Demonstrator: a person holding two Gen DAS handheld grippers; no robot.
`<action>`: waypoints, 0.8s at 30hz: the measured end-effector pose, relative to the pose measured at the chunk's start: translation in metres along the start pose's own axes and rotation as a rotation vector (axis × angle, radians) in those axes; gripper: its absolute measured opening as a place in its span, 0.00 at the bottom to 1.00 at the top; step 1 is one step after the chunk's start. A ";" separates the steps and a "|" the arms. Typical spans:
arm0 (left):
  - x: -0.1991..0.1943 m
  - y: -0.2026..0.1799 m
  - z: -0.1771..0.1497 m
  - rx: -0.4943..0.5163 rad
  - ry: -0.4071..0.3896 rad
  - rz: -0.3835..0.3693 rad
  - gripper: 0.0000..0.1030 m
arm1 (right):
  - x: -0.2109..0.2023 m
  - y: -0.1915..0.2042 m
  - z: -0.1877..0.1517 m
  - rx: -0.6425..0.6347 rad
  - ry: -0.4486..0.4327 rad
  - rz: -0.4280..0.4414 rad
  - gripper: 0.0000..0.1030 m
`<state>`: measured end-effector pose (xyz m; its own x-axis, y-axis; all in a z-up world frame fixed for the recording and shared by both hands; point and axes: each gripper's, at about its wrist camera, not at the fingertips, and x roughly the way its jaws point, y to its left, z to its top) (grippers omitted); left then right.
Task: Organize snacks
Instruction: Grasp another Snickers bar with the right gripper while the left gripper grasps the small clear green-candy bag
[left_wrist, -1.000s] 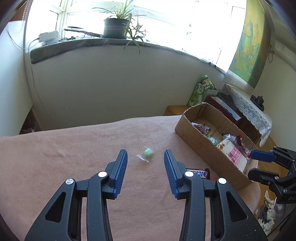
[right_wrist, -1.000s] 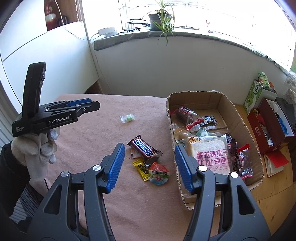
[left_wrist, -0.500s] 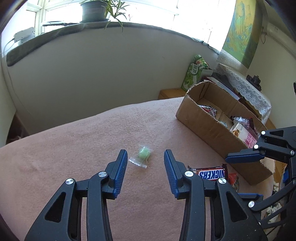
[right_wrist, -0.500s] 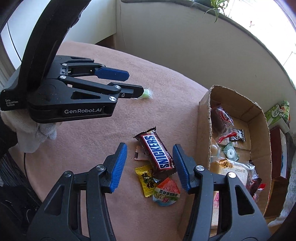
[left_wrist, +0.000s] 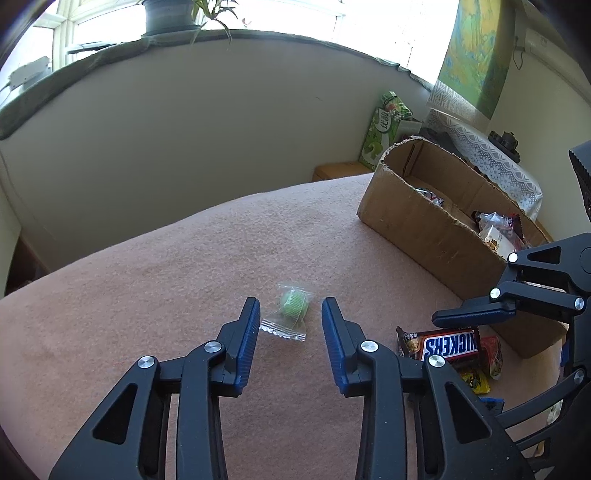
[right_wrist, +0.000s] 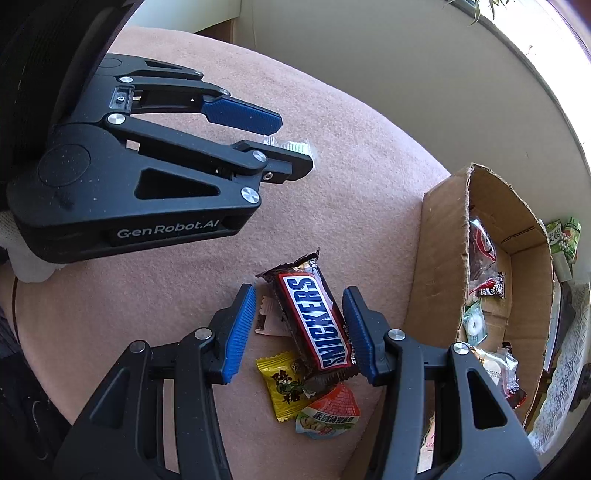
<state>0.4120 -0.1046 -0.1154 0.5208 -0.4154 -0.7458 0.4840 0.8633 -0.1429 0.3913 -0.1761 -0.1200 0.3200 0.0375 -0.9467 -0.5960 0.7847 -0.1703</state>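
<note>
Both claws have dropped lower. The left gripper (left_wrist: 288, 321) is closing around the green candy in clear wrap (left_wrist: 291, 304), not pinching yet. The right gripper (right_wrist: 299, 325) is spread around the brown Snickers bar (right_wrist: 314, 317). Next stop is probably the cardboard box (right_wrist: 439, 258).

So here's the count. Loose on the pink blanket (left_wrist: 184, 277) there are five snacks:

- one green candy (left_wrist: 292, 303) in a clear wrapper
- one Snickers bar (right_wrist: 317, 320)
- one yellow-wrapped sweet (right_wrist: 282, 384)
- one red and green packet (right_wrist: 330, 413)
- one small white wrapper (right_wrist: 269, 317), half hidden under the Snickers

Then there's one cardboard box (right_wrist: 436, 266). It's got a heap of packets inside that overlap too much for a real number, but I can make out at least four. One green carton (left_wrist: 386, 133) stands behind the box, and one potted plant (left_wrist: 166, 14) sits on the windowsill. Grippers: two, a left gripper (left_wrist: 290, 326) and a right gripper (right_wrist: 300, 328), with two blue pads apiece.
</note>
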 end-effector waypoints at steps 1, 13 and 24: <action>0.002 0.000 -0.001 0.003 0.004 -0.002 0.25 | 0.001 0.000 -0.001 0.001 0.005 -0.002 0.50; 0.002 -0.003 -0.001 0.018 -0.006 -0.008 0.23 | 0.004 0.000 0.004 0.049 0.012 0.035 0.29; -0.009 -0.004 -0.002 0.011 -0.037 0.012 0.23 | -0.014 -0.023 -0.023 0.147 -0.069 0.073 0.29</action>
<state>0.4038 -0.1040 -0.1092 0.5522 -0.4153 -0.7229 0.4847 0.8654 -0.1269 0.3835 -0.2084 -0.1090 0.3325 0.1363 -0.9332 -0.5070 0.8602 -0.0550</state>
